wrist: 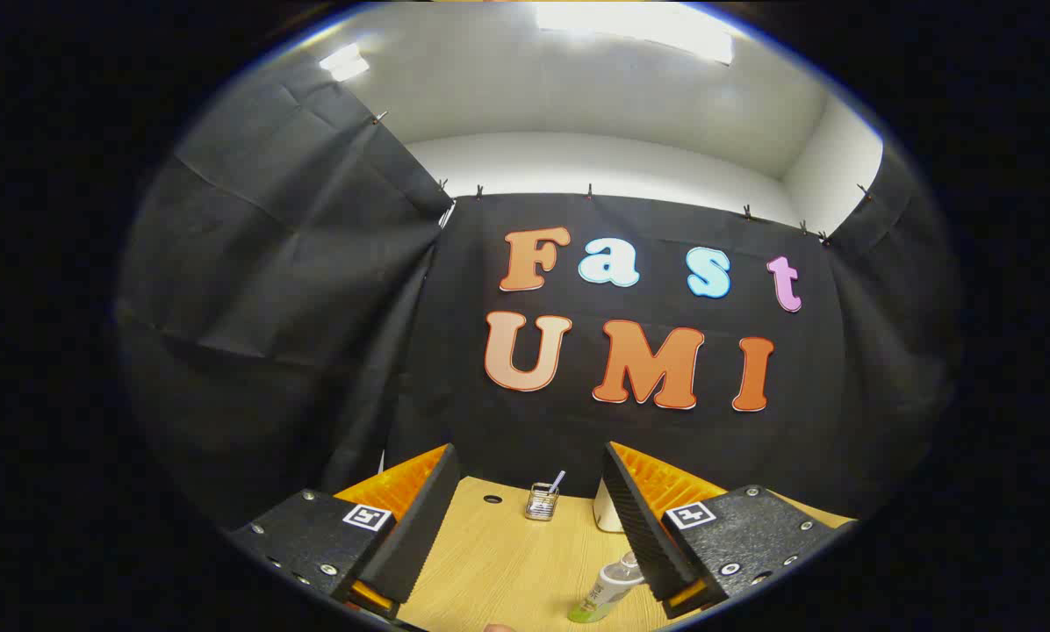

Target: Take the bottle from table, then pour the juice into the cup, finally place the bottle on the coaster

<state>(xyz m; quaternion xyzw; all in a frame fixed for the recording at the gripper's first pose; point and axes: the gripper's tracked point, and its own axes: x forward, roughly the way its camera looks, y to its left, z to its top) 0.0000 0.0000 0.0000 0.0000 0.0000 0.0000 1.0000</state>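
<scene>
Bottle (608, 590) is lying tilted on the wooden table (507, 562), its long axis running from the near green base up toward the right finger (643, 527), cap end touching or just beside it. The gripper (525, 527) is gaping wide, holding nothing. A small wire holder (542, 502) is standing beyond.

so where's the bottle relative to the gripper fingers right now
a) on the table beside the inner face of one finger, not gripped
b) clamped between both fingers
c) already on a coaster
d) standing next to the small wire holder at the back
a: the gripper is open with a wide gap, and the bottle sits on the wooden table close against one finger's inner face, with the other finger far from it.
</scene>
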